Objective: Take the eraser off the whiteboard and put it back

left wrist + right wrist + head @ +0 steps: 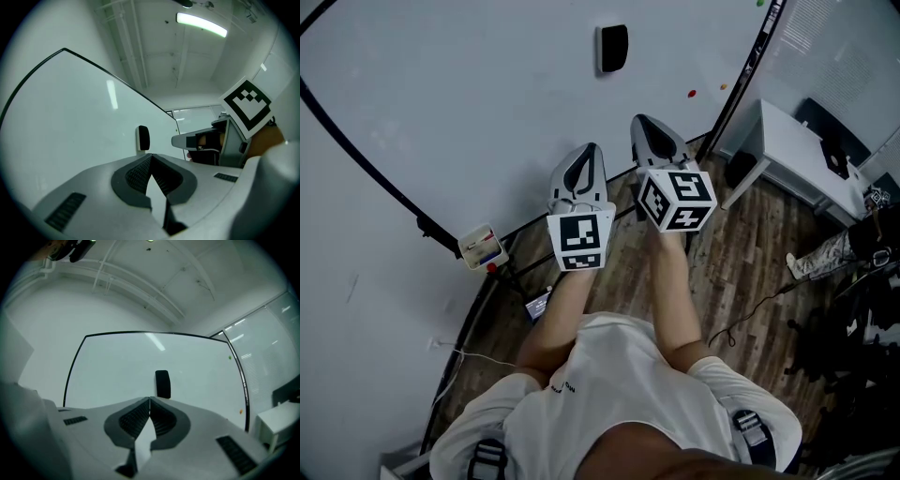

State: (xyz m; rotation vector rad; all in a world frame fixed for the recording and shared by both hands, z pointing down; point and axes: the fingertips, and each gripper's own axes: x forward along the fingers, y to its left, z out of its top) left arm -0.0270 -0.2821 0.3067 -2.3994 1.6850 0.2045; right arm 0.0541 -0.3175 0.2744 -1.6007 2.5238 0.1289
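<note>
Head view: you hold both grippers out in front of you, side by side above the wooden floor, both aimed at the whiteboard. The eraser sits upright on the whiteboard's face, a dark block with a pale edge on its left side, and neither tool touches it. It lies beyond the tips of your right gripper, a little to their left, with bare board between. Your left gripper is just beside the right one and set a bit further back from the board. In the left gripper view your jaws are pressed together at the tips with nothing between the ribbed pads, and the eraser shows past them on the board, well apart from them. In the right gripper view the jaws likewise meet tip to tip, empty, and the eraser appears directly above the closed tips, on the board behind them. To your right a white table stands near the board's edge, a small box sits at the board's lower frame to your left, and a red dot is on the board right of the eraser
</note>
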